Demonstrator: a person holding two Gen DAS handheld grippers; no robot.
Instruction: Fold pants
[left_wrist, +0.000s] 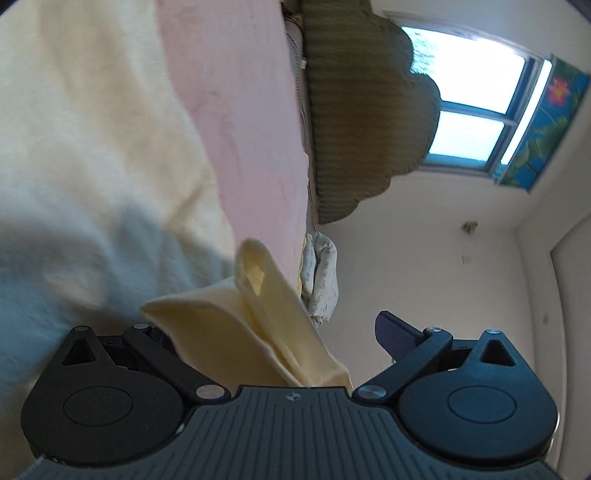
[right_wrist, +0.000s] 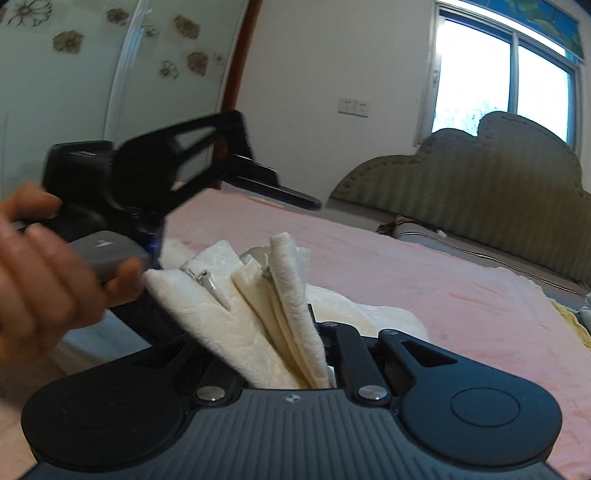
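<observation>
The pants are pale cream-yellow cloth. In the left wrist view, a folded edge of the pants (left_wrist: 258, 325) lies between the arms of my left gripper (left_wrist: 280, 332), whose jaws stand wide apart, and the rest spreads over the bed at the left. In the right wrist view, my right gripper (right_wrist: 291, 354) is shut on a bunched waistband part of the pants (right_wrist: 258, 314), with a zipper showing. The left gripper (right_wrist: 207, 173), held in a hand, hovers open just left of that bunch.
A pink bed sheet (right_wrist: 406, 266) covers the bed. An olive scalloped headboard (right_wrist: 480, 177) stands at its far end under a bright window (right_wrist: 498, 74). A wardrobe with flower decals (right_wrist: 92, 55) is at the left. A rumpled patterned cloth (left_wrist: 321, 273) lies by the bed edge.
</observation>
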